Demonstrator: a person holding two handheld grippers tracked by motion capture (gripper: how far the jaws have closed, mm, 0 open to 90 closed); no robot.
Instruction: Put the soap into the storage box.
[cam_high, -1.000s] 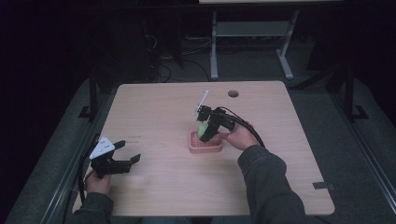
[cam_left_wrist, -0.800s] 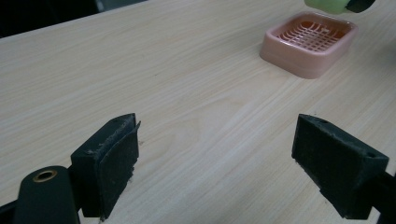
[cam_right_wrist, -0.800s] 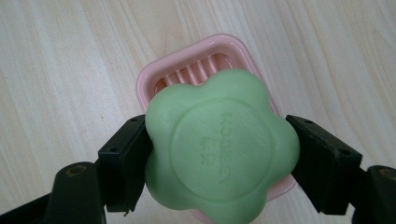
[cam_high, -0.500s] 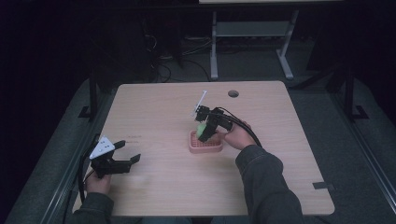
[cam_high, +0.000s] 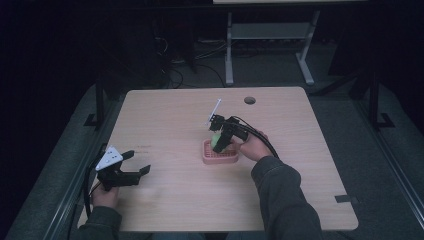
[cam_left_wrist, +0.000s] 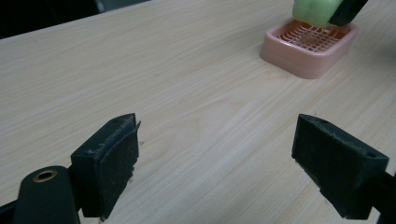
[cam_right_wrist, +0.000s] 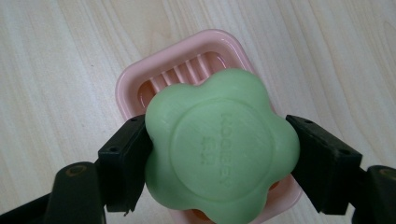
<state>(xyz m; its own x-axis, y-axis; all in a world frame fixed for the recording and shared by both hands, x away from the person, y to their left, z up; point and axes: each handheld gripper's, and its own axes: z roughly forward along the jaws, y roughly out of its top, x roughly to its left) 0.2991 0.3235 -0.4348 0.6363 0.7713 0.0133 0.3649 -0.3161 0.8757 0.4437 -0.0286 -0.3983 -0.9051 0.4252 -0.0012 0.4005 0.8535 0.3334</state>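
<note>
Left tongs (cam_high: 134, 167) gape wide; right tongs (cam_high: 218, 141) clamp shut, angled downward.

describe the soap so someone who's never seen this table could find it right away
Start at the wooden table, then find the pink slatted soap dish near its middle. Just above it, the right gripper clamps the soap: pale green, flower-shaped, with a stamped round face.

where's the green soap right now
The green soap is clamped between the jaws of the right hand-held gripper, held just above the pink soap dish near the middle of the table.
</note>
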